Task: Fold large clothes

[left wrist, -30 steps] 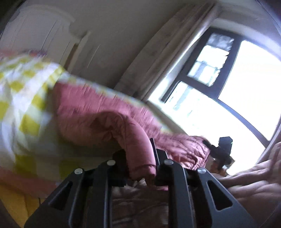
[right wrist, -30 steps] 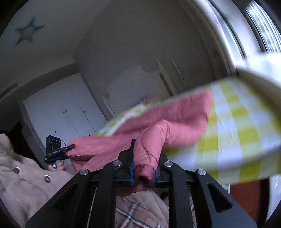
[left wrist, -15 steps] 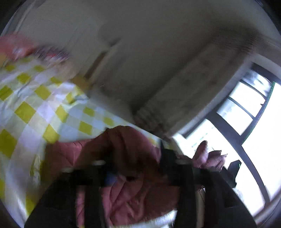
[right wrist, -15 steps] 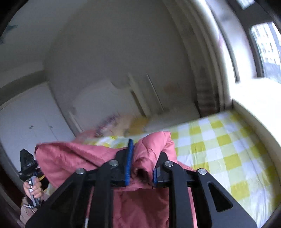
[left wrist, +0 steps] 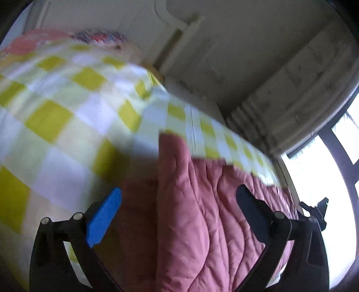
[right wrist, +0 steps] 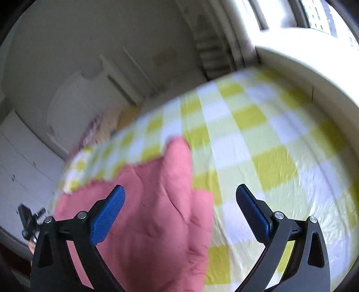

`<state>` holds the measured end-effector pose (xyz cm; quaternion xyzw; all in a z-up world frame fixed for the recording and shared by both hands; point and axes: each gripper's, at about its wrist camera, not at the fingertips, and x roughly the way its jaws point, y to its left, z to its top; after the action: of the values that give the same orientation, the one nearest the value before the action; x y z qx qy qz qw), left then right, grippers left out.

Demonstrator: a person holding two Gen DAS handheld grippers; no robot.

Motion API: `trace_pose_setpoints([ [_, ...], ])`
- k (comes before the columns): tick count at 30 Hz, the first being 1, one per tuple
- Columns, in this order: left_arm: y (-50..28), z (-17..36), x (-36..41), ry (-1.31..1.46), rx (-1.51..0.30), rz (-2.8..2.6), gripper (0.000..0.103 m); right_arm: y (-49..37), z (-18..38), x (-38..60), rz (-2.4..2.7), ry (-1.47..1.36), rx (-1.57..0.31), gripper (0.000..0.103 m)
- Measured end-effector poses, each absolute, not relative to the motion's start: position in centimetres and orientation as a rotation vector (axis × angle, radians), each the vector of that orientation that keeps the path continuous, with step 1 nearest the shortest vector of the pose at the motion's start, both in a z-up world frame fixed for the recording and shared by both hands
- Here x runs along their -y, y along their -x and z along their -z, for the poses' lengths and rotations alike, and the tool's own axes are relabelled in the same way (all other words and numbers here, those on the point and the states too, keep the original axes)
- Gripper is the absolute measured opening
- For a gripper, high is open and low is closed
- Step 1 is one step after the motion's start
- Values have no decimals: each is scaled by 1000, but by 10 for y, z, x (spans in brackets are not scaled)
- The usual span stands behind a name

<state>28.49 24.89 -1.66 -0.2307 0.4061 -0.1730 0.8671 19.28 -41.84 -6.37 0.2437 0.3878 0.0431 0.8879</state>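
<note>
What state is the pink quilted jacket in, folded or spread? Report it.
Cannot tell for certain. The pink quilted jacket lies in a long bunched strip on the yellow checked bedsheet, but both views cut off its full extent.

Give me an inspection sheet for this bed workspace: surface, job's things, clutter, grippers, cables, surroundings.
Surface: bed with yellow-and-white checked sheet, blurred.
Job's things: pink quilted padded garment lying on the sheet, reaching in between both pairs of jaws.
Clutter: pink and multicoloured bedding near the white headboard, too blurred to identify.
Grippers: left gripper and right gripper jaws opening wide, pads clear of the garment.
Cables: nothing seen.
Surroundings: white wardrobe, curtain, bright window.
</note>
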Motion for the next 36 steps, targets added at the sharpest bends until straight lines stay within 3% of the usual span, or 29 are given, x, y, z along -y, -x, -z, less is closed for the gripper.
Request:
trace_pose_setpoints([
  [2, -281, 27, -238, 437, -864, 379, 89, -192, 67, 403, -108, -426, -823, 69],
  [3, -280, 28, -229, 384, -875, 384, 63, -191, 68, 396, -119, -391, -829, 45],
  [4, -282, 31, -222, 340, -886, 386, 24, -189, 65, 387, -132, -344, -824, 23],
  [5, -282, 31, -216, 300, -892, 378, 11, -186, 59, 378, -124, -291, -805, 17],
  [7, -271, 20, -213, 263, -832, 368, 7, -177, 45, 365, -101, -214, -764, 12],
  [12, -246, -23, -232, 393, -657, 434, 7, -158, -17, 349, -71, -184, -618, 11],
  [15, -255, -29, -234, 402, -654, 361, 8, -174, -26, 347, -17, -210, -599, 11],
  [18, -286, 3, -230, 373, -745, 229, 11, -215, 10, 344, 83, -223, -721, 11],
  [20, -300, 29, -225, 314, -817, 139, 23, -238, 55, 340, 145, -181, -845, 13],
  [21, -306, 47, -222, 289, -837, 115, 33, -242, 77, 338, 154, -169, -878, 19],
  [23, -302, 58, -225, 330, -808, 132, 35, -235, 80, 342, 151, -225, -829, 23],
  [24, -300, 56, -228, 344, -797, 132, 46, -233, 77, 345, 149, -253, -824, 36],
  [25, -297, 49, -230, 348, -782, 144, 69, -231, 71, 350, 135, -289, -831, 66],
  [27, -283, 28, -230, 289, -721, 97, 91, -217, 49, 359, 112, -343, -773, 98],
  [31, -241, -31, -220, 204, -457, -2, 101, -195, -5, 342, 56, -339, -605, 99],
  [36, -244, -65, -160, 89, -454, 49, 101, -207, -28, 259, -54, -157, -607, 98],
])
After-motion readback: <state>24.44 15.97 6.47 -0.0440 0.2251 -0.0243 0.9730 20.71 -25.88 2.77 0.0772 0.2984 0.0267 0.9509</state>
